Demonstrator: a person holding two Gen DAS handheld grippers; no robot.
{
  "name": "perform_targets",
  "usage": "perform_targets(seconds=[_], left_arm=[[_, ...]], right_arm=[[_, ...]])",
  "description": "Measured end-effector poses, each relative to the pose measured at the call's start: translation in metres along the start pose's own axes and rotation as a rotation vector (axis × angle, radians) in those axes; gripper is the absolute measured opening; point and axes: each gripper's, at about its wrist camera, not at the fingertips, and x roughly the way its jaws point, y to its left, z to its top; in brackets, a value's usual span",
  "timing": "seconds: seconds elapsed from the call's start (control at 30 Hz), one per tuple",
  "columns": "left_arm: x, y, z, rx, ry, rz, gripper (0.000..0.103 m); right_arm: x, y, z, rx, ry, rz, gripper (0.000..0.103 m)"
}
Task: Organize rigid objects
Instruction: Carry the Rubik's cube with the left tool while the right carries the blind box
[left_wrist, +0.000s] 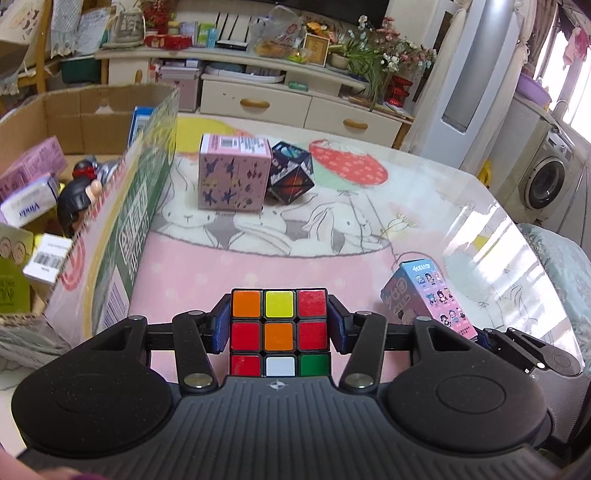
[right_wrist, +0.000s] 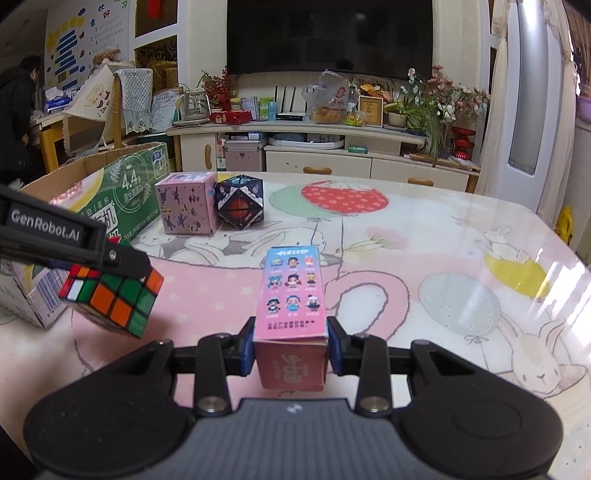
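My left gripper (left_wrist: 279, 328) is shut on a Rubik's cube (left_wrist: 279, 332) and holds it above the pink table mat; the cube also shows in the right wrist view (right_wrist: 114, 299), lifted off the table. My right gripper (right_wrist: 290, 345) is shut on a pink and blue cartoon box (right_wrist: 293, 295), which also shows in the left wrist view (left_wrist: 428, 299). A pink cube box (left_wrist: 232, 171) and a dark patterned cube (left_wrist: 291, 173) stand together at the far side of the table. An open cardboard box (left_wrist: 110, 206) with several items inside stands at the left.
The table (right_wrist: 461, 258) has a glossy cartoon cover, with its edge at the right. Beyond it stand a cream TV cabinet (right_wrist: 317, 147), potted flowers (right_wrist: 436, 99) and a washing machine (left_wrist: 546, 181). A person (right_wrist: 18, 110) stands at the far left.
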Motion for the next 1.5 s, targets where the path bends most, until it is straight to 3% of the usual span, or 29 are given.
perform_targets(seconds=[0.43, 0.7, 1.5], left_arm=[[0.005, -0.002, -0.007, 0.001, 0.05, 0.036, 0.069], [0.006, -0.013, -0.011, 0.064, 0.065, 0.08, 0.066], [-0.031, -0.026, 0.01, 0.064, -0.036, -0.03, 0.066]], right_arm=[[0.012, -0.005, -0.004, -0.01, 0.046, 0.016, 0.038], [0.016, -0.006, -0.003, -0.004, 0.046, 0.012, 0.039], [0.009, -0.005, 0.001, -0.002, 0.021, 0.006, 0.036]])
